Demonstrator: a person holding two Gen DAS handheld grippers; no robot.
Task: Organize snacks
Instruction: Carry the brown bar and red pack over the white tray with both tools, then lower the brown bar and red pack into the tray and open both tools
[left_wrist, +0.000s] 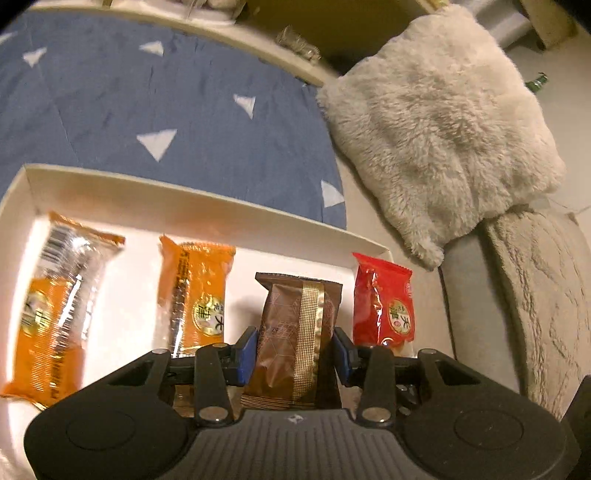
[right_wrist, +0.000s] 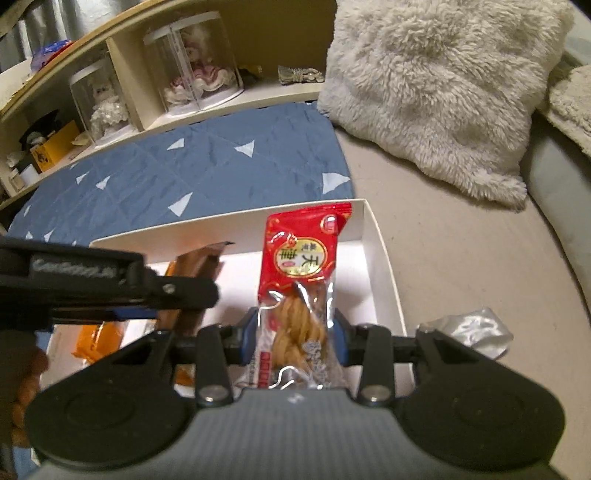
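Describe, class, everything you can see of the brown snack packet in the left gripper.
The brown snack packet is a glossy foil-like pouch with a faint geometric print, a gold dotted band down its length and crimped, serrated ends. The left gripper holds it by its sides between blue pads, lengthways, over the white box, between an orange packet and a red packet.

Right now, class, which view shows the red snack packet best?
The right wrist view: the red snack packet fills the centre, its twisted pastry visible, gripped by the right tool. The left wrist view shows it only at the side.

Both hand-held grippers — left hand-held gripper (left_wrist: 295, 345), right hand-held gripper (right_wrist: 295, 332) — clamped, angled down
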